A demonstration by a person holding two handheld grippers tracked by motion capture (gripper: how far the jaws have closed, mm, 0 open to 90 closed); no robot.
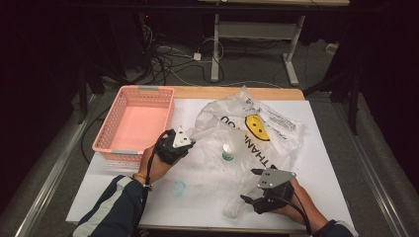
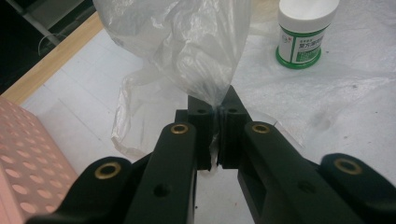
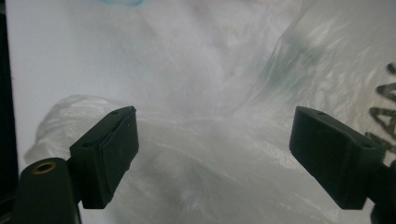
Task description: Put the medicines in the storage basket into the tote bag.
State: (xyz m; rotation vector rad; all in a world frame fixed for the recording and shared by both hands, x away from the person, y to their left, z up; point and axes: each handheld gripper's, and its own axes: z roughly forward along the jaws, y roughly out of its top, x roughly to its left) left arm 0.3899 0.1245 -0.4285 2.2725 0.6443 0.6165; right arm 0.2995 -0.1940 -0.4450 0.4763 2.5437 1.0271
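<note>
A clear plastic bag (image 1: pixel 257 143) printed with a yellow smiley lies crumpled across the white table top. A small white jar with a green label (image 1: pixel 228 150) stands upright amid its folds, and shows again as the jar (image 2: pixel 303 32) past the lifted film. My left gripper (image 1: pixel 191 141) is shut on a pinched edge of the bag (image 2: pixel 187 46), which rises as a cone from the left gripper (image 2: pixel 218 109). My right gripper (image 1: pixel 251 185) stands wide open at the bag's near edge. In the right gripper view the bag (image 3: pixel 210 177) lies between and below the right gripper (image 3: pixel 215 154) jaws, untouched by the pads.
An empty pink perforated basket (image 1: pixel 148 90) sits at the table's back left, close beside my left hand, and the basket (image 2: pixel 23 172) shows at the lower left of the left gripper view. A faint blue mark (image 1: pixel 179 189) lies on the table top near the front.
</note>
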